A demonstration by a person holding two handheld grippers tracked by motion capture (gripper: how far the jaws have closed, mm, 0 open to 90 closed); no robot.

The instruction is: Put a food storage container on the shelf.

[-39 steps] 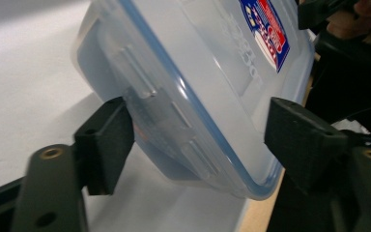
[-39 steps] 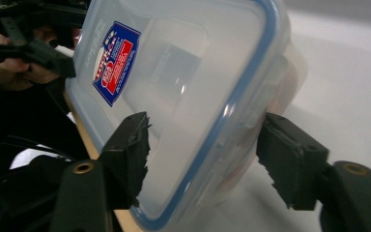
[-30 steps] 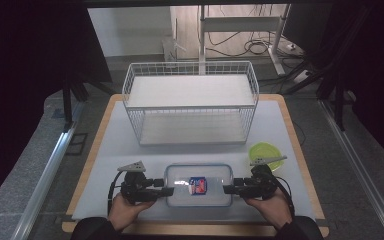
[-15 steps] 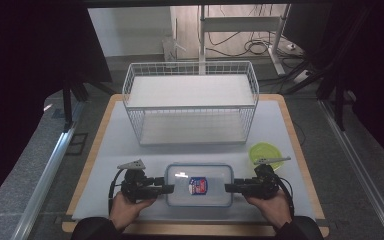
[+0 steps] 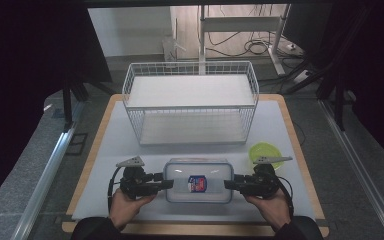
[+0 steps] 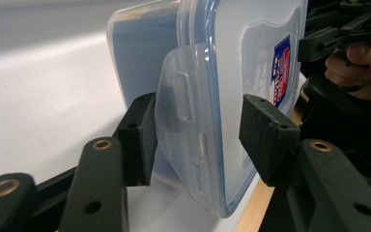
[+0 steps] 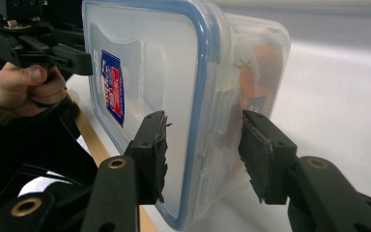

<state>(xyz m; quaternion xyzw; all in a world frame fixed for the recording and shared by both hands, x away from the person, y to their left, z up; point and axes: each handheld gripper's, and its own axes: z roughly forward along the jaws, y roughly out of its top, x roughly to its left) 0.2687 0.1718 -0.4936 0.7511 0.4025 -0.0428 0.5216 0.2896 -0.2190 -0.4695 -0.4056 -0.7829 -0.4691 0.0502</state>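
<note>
Container (image 5: 197,181) lies near front edge of table (image 5: 280,125), lid up, flanked at both short ends. Clear hard plastic, smooth, likely light and slippery; end latch flaps judged best hold. Left claw (image 5: 167,183) and right claw (image 5: 228,184) have just been closing, each astride a latch flap, pads not yet seen pressing. Gripper views reveal flap detail (image 6: 183,96); high view alone gives green bowl (image 5: 265,151), wire basket (image 5: 190,102) farther back.
</note>
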